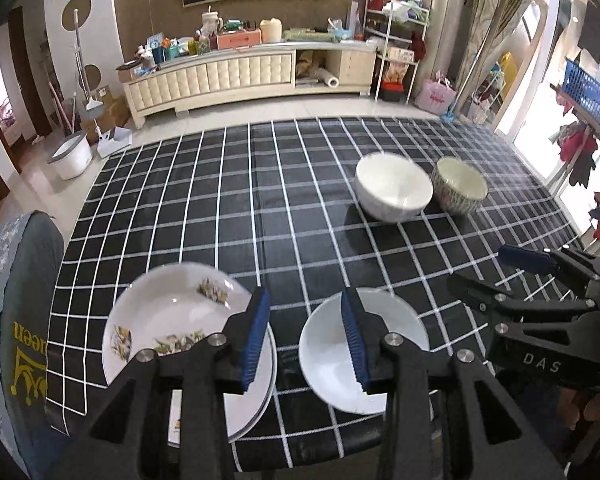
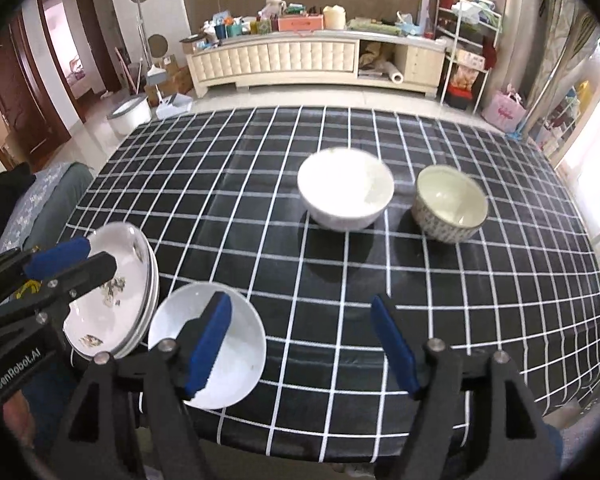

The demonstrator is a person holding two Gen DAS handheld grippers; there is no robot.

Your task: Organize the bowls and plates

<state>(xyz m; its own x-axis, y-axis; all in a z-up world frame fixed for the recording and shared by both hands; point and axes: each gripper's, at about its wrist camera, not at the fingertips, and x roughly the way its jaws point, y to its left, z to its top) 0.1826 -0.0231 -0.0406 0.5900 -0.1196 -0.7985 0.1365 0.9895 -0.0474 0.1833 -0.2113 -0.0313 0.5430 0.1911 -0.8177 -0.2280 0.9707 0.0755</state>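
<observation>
A stack of flowered plates (image 1: 172, 320) (image 2: 116, 300) sits at the table's near left. A plain white plate (image 1: 328, 356) (image 2: 236, 344) lies just right of it. A white bowl (image 1: 394, 186) (image 2: 346, 194) and a patterned bowl (image 1: 460, 186) (image 2: 450, 204) stand side by side farther back. My left gripper (image 1: 306, 336) is open and empty, hovering over the gap between the stack and the plain plate. My right gripper (image 2: 308, 344) is open and empty, just right of the plain plate; it also shows in the left wrist view (image 1: 500, 276).
The table has a black checked cloth (image 1: 240, 200) (image 2: 460, 300). A cushioned chair (image 1: 16, 300) stands at the table's left edge. A cluttered cabinet (image 1: 240, 68), a bucket (image 1: 70, 156) and racks stand on the floor beyond the table.
</observation>
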